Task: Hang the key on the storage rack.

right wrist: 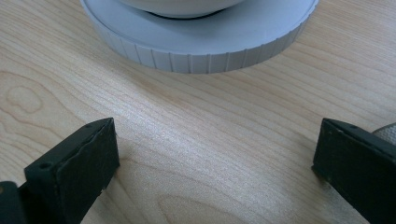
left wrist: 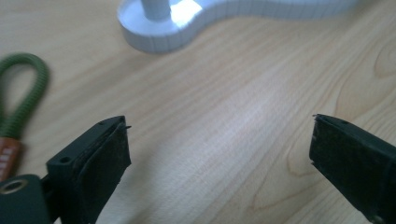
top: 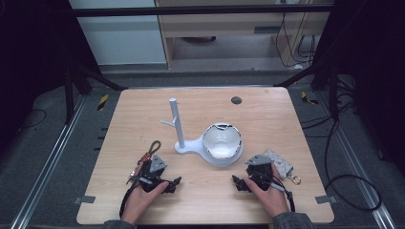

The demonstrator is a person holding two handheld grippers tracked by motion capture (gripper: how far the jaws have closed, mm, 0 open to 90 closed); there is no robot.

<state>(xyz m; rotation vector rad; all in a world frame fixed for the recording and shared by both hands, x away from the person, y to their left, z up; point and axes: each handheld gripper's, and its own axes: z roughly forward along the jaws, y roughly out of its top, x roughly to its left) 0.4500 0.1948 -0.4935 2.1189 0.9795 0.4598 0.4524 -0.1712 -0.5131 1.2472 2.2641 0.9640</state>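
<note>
A light wooden table (top: pixel 205 107) fills the middle of the high view, with dark floor and cables around it. Near its centre stands a white stand (top: pixel 184 145): a post with a side peg on the left, joined by a flat base to a round platform holding a white bowl (top: pixel 222 142). In the gripper views the stand is cut off at the top edge. The left gripper (top: pixel 168 186) rests on the near left of the table in a person's hand, jaws wide apart over bare wood. A green cord loop (top: pixel 154 147) lies just beyond it, partly hidden. The right gripper (top: pixel 240 183) rests near right, jaws also wide, empty. A grey pouch (top: pixel 282 163) lies just right of it, partly covered.
</note>
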